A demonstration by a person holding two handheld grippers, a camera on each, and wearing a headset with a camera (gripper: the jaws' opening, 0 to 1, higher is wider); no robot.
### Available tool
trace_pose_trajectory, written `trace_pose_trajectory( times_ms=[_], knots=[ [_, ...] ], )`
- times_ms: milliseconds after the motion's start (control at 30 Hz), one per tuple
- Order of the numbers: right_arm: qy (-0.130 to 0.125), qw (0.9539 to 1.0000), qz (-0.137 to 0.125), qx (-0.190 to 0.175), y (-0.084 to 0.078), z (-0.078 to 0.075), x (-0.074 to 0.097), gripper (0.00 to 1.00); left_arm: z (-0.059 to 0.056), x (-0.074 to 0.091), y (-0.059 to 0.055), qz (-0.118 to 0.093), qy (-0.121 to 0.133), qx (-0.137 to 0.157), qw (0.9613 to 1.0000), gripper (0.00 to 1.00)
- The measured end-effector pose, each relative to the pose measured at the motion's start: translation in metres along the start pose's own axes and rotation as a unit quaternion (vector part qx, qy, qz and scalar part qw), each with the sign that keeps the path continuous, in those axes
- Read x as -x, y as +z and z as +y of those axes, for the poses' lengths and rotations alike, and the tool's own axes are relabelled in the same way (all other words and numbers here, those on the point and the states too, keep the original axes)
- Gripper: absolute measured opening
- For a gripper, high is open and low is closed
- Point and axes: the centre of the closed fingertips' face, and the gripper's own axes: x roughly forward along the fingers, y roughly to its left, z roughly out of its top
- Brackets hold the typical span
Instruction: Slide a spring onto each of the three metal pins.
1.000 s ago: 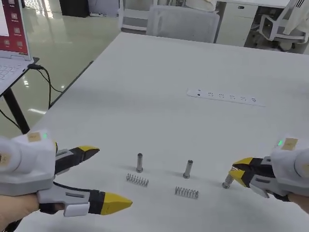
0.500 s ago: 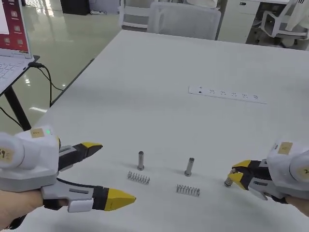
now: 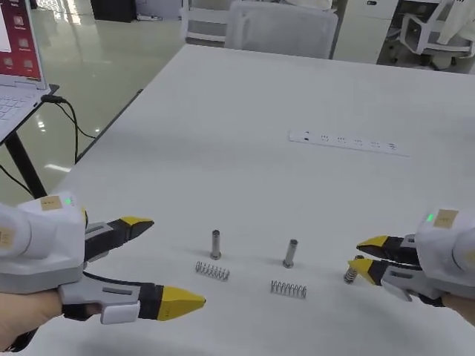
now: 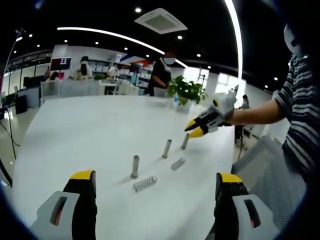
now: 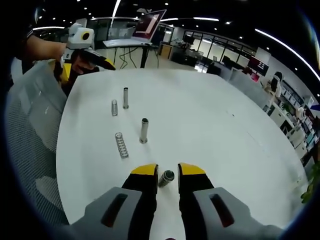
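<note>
Two bare metal pins stand upright on the white table, each with a loose spring lying in front of it. A third pin at the right carries a spring. My right gripper hovers just over that pin, jaws a little apart; in the right gripper view the sprung pin sits in the gap of the right gripper. My left gripper is wide open and holds nothing, left of the pins. In the left gripper view, the left gripper faces the pins.
A white power strip lies farther back on the table. A laptop stands on a side table to the left, with cables hanging. Office chairs stand past the far edge. Bare tabletop lies behind the pins.
The right gripper's jaws have parted slightly at the sprung pin. The left gripper has hardly moved. The head camera shifted a little.
</note>
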Motion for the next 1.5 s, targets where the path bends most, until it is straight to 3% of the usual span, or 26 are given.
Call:
trace_pose_trajectory(
  times_ms=[300, 700, 1200, 1500],
  knots=[
    [0.004, 0.9997, -0.022, -0.01, 0.017, 0.004, 0.012, 0.12, -0.001, -0.002, 0.003, 0.001, -0.002, -0.005, 1.0, 0.97],
    [0.011, 0.9995, -0.028, -0.01, 0.022, 0.009, 0.017, 0.12, 0.0, 0.0, 0.0, 0.006, -0.002, -0.006, 1.0, 0.96],
    [0.042, 0.9974, -0.028, 0.051, 0.041, 0.033, 0.01, 0.09, -0.003, -0.002, -0.001, 0.014, -0.008, -0.014, 0.9998, 0.96],
    [0.06, 0.9959, -0.029, 0.061, 0.047, 0.044, 0.002, 0.11, -0.007, -0.003, -0.001, 0.014, -0.013, -0.014, 0.9997, 0.96]
  ],
)
